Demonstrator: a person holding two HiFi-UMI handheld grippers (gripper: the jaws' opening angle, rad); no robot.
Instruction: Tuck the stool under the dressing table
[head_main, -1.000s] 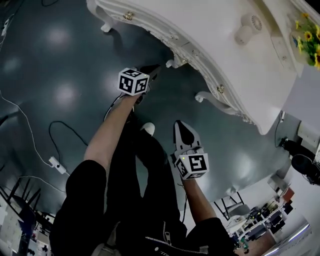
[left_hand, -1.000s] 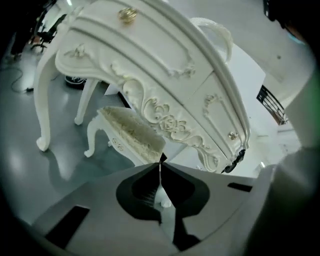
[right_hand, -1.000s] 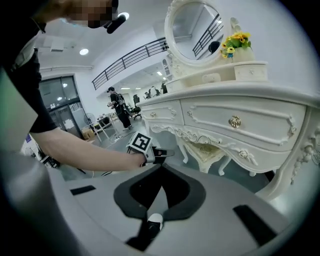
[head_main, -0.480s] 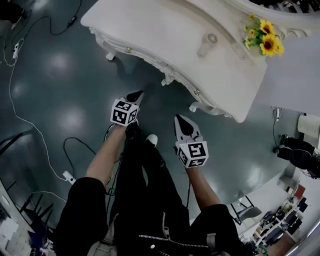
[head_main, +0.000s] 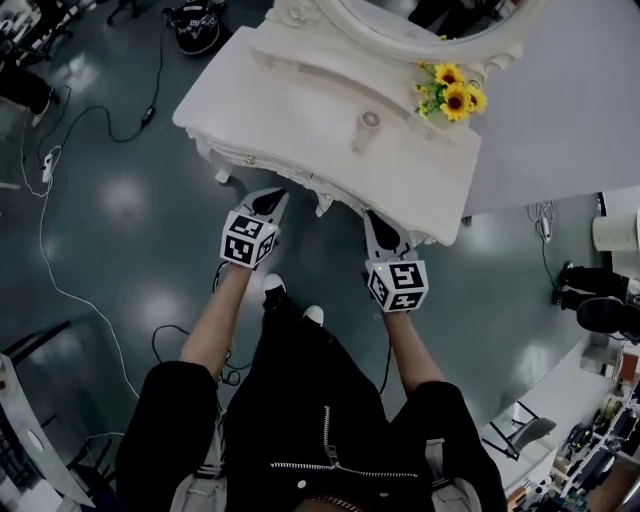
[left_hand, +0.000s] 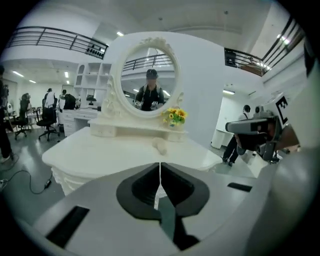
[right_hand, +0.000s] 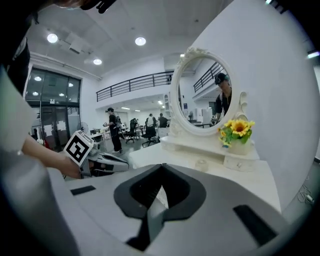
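Head view looks down on a person who stands before the front edge of the white desk (head_main: 290, 120), with one claw in each hand. The left claw (head_main: 270, 200) points at this edge a little left of its middle. The right claw (head_main: 378, 228) points at it near the front right corner.

Left gripper view shows the jaws of the left claw pressed together, with nothing between them. Right gripper view shows the same for the right claw: narrow, jaws closed on each other, empty. Both views look over the desk top from above.

The stool is seen in no view, and the desk top hides the space under the desk.

An oval mirror (head_main: 400, 15) stands at the back edge, and sunflowers (head_main: 452, 90) stand at the back right corner. A small pale round thing (head_main: 367, 125) lies near the middle of the top. On the dark floor (head_main: 130, 200) left of the desk run thin cables (head_main: 45, 230). The person's white shoes (head_main: 273, 286) are on the floor just before the front edge.
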